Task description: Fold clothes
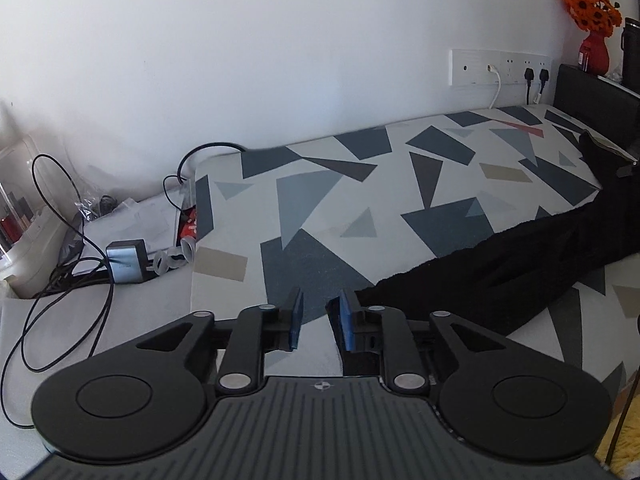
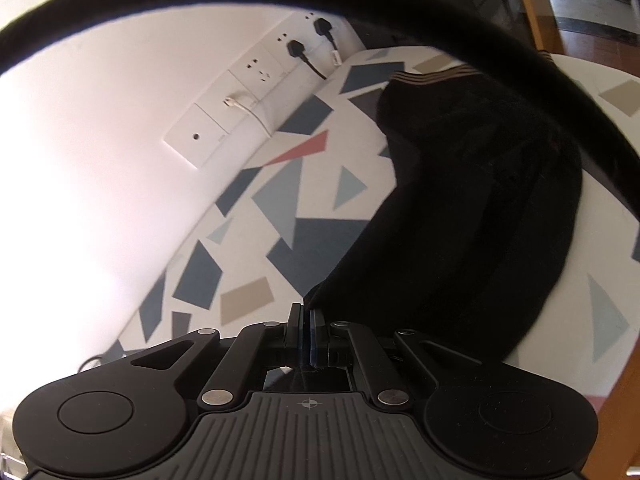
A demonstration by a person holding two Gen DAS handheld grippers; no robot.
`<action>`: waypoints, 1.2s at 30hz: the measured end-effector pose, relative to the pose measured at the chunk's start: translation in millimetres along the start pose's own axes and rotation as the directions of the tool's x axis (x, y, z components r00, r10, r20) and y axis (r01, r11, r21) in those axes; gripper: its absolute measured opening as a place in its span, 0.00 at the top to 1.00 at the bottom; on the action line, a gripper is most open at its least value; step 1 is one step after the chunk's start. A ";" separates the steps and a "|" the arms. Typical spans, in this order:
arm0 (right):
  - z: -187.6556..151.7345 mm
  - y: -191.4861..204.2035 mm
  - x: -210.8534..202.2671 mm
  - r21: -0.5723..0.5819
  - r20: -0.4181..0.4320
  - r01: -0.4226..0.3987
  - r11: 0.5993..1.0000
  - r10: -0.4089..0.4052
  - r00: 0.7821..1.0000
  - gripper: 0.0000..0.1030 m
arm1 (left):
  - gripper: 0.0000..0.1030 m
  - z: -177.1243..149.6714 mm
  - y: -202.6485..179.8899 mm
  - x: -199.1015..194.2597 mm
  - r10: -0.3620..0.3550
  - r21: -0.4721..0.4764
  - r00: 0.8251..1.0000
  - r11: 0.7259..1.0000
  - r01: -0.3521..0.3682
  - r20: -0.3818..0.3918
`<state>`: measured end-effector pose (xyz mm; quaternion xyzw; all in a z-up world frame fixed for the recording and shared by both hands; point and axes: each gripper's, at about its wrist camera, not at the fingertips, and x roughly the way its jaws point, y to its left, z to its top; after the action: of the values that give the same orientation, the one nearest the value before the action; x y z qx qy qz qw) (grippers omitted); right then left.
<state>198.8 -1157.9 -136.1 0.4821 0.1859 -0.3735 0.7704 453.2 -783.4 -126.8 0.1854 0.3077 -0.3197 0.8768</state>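
We see left tongs (image 1: 316, 322) parted, blue pads (image 1: 345, 322) gripping nothing, poised over bed (image 1: 304, 208) near its foot edge. Black garment (image 1: 520, 256) lies along bed's right side, reaching toward headboard (image 1: 592, 100). Right tongs (image 2: 307, 334) pressed together, pinching garment (image 2: 460, 220) edge; fabric band arcs overhead. Striped hem (image 2: 436, 77) toward wall sockets (image 2: 256, 80).

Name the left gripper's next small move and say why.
Probably shift right and close on the black garment's near edge. The left gripper is open and empty beside it, while the right gripper is shut on the cloth.
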 end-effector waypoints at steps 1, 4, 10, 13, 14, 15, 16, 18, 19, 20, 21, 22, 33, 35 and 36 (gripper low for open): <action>-1.2 -1.0 0.1 0.003 -0.003 0.006 1.000 -0.006 1.000 0.97 | 0.63 -1.2 -0.9 1.1 -0.009 0.008 1.000 1.000 0.009 0.002; -2.1 -5.6 2.2 0.010 -0.010 0.012 1.000 -0.012 1.000 0.97 | 0.41 -5.9 -8.4 0.9 -0.023 0.072 0.999 0.997 0.021 0.029; -0.5 -12.0 7.7 0.024 -0.033 0.005 1.000 -0.004 0.999 0.97 | 0.36 -21.8 -28.7 5.7 -0.055 0.228 0.998 0.972 0.047 0.028; 2.0 -12.1 13.0 0.028 -0.053 -0.006 1.000 0.007 0.999 0.97 | 0.34 -25.5 -35.5 14.3 -0.083 0.236 0.996 0.968 0.084 -0.016; 3.0 -11.8 14.4 0.027 -0.059 -0.009 1.000 0.010 0.998 0.97 | 0.34 -26.3 -38.6 17.9 -0.099 0.242 0.995 0.965 0.103 -0.029; 3.6 -11.5 15.6 0.023 -0.063 -0.011 1.000 0.012 0.998 0.97 | 0.33 -27.0 -41.8 21.6 -0.115 0.248 0.993 0.961 0.121 -0.042; 4.3 -11.5 16.8 0.019 -0.068 -0.009 1.000 0.010 0.998 0.97 | 0.32 -28.3 -45.4 27.3 -0.115 0.262 0.992 0.957 0.124 -0.051; 5.8 -11.7 19.4 0.010 -0.079 -0.005 1.000 0.005 0.997 0.97 | 0.32 -30.8 -52.7 38.9 -0.114 0.291 0.991 0.948 0.130 -0.070; 6.8 -12.1 20.7 0.004 -0.086 -0.001 1.000 0.002 0.996 0.97 | 0.32 -31.2 -55.6 45.8 -0.103 0.301 0.991 0.946 0.123 -0.083; 7.8 -12.4 22.1 -0.001 -0.093 0.002 1.000 -0.002 0.996 0.97 | 0.32 -29.5 -57.6 50.6 -0.099 0.306 0.992 0.945 0.120 -0.083; 9.3 -13.4 22.0 -0.003 -0.093 0.003 1.000 -0.004 0.996 0.97 | 0.32 -27.8 -59.6 55.4 -0.095 0.310 0.992 0.944 0.116 -0.082; 10.8 -14.4 21.8 -0.004 -0.092 0.005 1.000 -0.005 0.996 0.97 | 0.32 -26.1 -61.6 60.2 -0.091 0.315 0.992 0.943 0.112 -0.082; 23.2 -31.3 20.0 0.027 -0.109 -0.013 1.000 0.016 0.994 0.97 | 0.31 -5.8 -94.4 85.1 -0.149 0.399 0.984 0.900 0.175 -0.094; 24.6 -31.7 19.9 0.031 -0.112 -0.020 0.999 0.024 0.993 0.97 | 0.31 -7.0 -97.3 80.1 -0.158 0.425 0.983 0.887 0.182 -0.090; 25.2 -31.9 19.8 0.033 -0.114 -0.024 0.999 0.028 0.993 0.97 | 0.31 -8.9 -98.8 76.9 -0.160 0.446 0.984 0.877 0.180 -0.082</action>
<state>185.7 -1196.2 -156.4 0.5170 0.2176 -0.3379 0.7557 429.4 -885.0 -196.8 0.3628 0.2586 -0.4541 0.7716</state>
